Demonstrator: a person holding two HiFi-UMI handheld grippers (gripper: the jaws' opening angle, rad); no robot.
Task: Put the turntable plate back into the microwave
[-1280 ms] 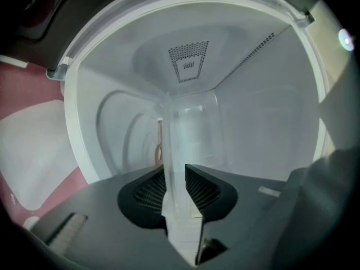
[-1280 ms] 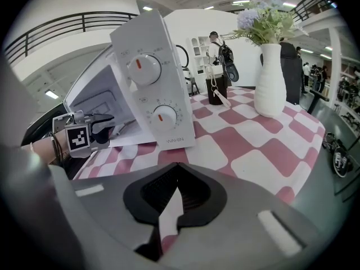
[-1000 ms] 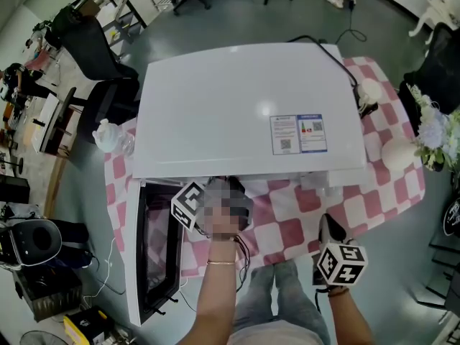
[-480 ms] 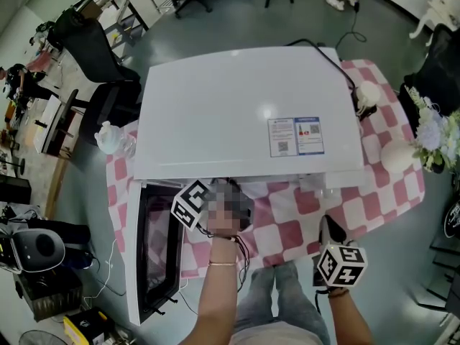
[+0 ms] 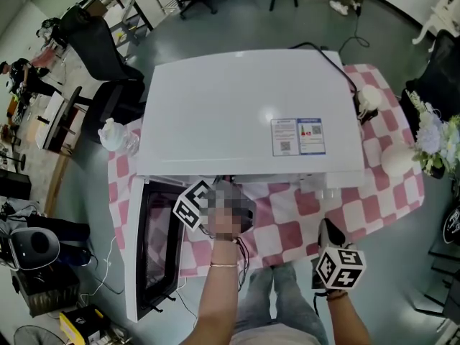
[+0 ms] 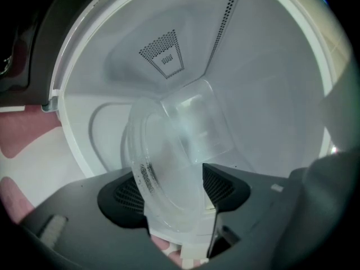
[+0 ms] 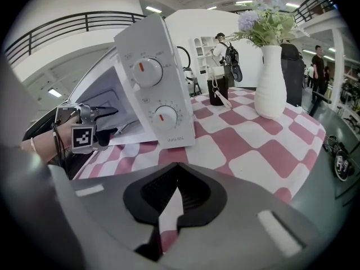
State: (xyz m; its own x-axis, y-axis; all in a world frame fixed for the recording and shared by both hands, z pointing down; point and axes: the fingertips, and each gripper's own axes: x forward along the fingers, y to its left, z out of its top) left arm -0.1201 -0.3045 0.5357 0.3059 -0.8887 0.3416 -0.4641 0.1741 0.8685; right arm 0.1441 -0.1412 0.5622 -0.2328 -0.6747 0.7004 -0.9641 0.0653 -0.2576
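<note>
**Operator:** Location of the turntable plate (image 6: 169,156)?

**Technician:** Clamped by its rim in the left gripper (image 6: 173,191), jaws closed on the clear glass. Stands tilted on edge, well off level, at the mouth of the cavity (image 6: 270,94). Not yet resting on the white floor.

**Operator:** Condition of the microwave (image 5: 244,113)?

**Technician:** Stands on the checked tablecloth (image 5: 374,192). Door (image 5: 154,246) swung wide open at the left side, toward the person.

**Operator:** State of the right gripper (image 7: 171,204)?

**Technician:** Drawn together on nothing. Shows only a thin slit of tablecloth between the jaws. Hangs near the front edge of the tablecloth, well apart from the opening. Faces the control knobs (image 7: 148,72) and a white vase (image 7: 270,80).

**Operator:** Step in hand?

**Technician:** Insertion, by all appearances. Brought to the opening, not yet seated.

**Operator:** Requirements for the next move?

**Technician:** Level the plate first. Advance it to the centre of the cavity, then lower until flat on the floor. Cannot tell from either view what lies at the floor's centre, so feel for the seat before letting go. Keep the rim clear of the side walls and the door. Open the left jaws only once flat and steady. Treat as brittle and slick, and expect some slip from a grip on the rim alone.
</note>
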